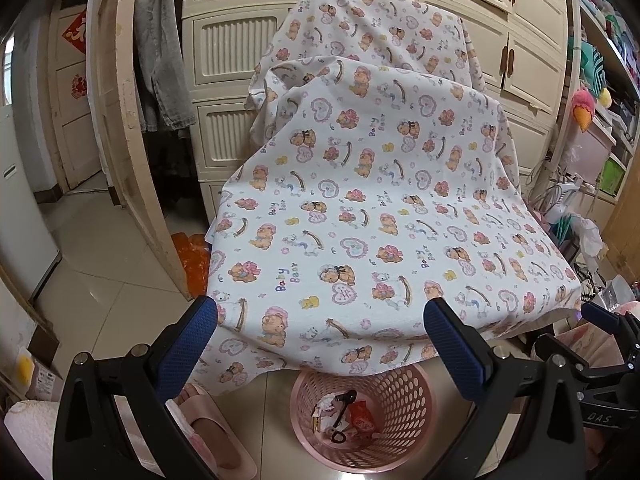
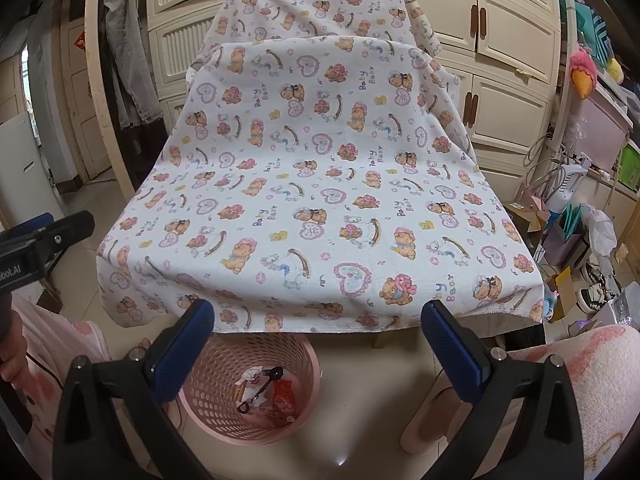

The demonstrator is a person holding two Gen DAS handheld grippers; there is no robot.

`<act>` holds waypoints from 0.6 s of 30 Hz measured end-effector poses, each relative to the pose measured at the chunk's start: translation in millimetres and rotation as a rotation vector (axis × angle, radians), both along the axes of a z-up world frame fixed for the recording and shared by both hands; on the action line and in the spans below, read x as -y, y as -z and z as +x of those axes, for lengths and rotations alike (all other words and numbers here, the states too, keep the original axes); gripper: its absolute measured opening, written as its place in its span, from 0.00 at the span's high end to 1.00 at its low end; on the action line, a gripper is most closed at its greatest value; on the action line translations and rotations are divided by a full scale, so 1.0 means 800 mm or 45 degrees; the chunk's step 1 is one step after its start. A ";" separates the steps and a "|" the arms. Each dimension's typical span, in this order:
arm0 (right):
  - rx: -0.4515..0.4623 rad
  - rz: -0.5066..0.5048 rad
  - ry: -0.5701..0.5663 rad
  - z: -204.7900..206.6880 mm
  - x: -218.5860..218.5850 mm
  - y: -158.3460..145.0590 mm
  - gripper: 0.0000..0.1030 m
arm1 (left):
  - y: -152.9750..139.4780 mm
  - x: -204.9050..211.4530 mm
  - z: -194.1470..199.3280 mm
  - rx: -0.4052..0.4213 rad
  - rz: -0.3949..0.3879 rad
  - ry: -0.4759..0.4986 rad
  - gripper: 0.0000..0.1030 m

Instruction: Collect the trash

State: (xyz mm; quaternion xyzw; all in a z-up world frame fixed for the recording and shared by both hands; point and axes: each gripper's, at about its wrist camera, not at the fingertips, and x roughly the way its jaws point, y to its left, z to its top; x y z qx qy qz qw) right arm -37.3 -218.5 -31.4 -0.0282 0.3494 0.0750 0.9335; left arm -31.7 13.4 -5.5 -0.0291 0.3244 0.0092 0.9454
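A pink perforated waste basket [image 1: 400, 396] stands on the tiled floor under the front edge of a table draped with a bear-print cloth [image 1: 360, 220]. It also shows in the right wrist view [image 2: 224, 372]. Inside lie crumpled white paper [image 2: 250, 376], a red wrapper [image 2: 283, 398] and a black scissor-like object [image 2: 260, 390]. My left gripper [image 1: 320, 316] is open and empty above the basket. My right gripper [image 2: 318, 318] is open and empty, above and right of the basket. The cloth's top [image 2: 320, 180] shows no loose items.
Cream cabinets [image 1: 520, 60] stand behind the table. A pink slipper [image 1: 212, 432] lies left of the basket, another slipper [image 2: 432, 420] to its right. Boxes, bags and shoes [image 2: 580, 272] crowd the floor at right. An orange bag [image 1: 192, 256] lies by the door frame.
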 end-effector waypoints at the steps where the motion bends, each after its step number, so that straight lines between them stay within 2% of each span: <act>1: 0.000 0.000 -0.001 0.000 0.000 0.000 0.00 | 0.000 0.000 0.000 0.001 0.000 -0.001 0.01; 18: -0.010 -0.001 -0.019 0.002 -0.004 0.002 0.00 | 0.002 0.005 0.002 -0.013 0.002 0.022 0.01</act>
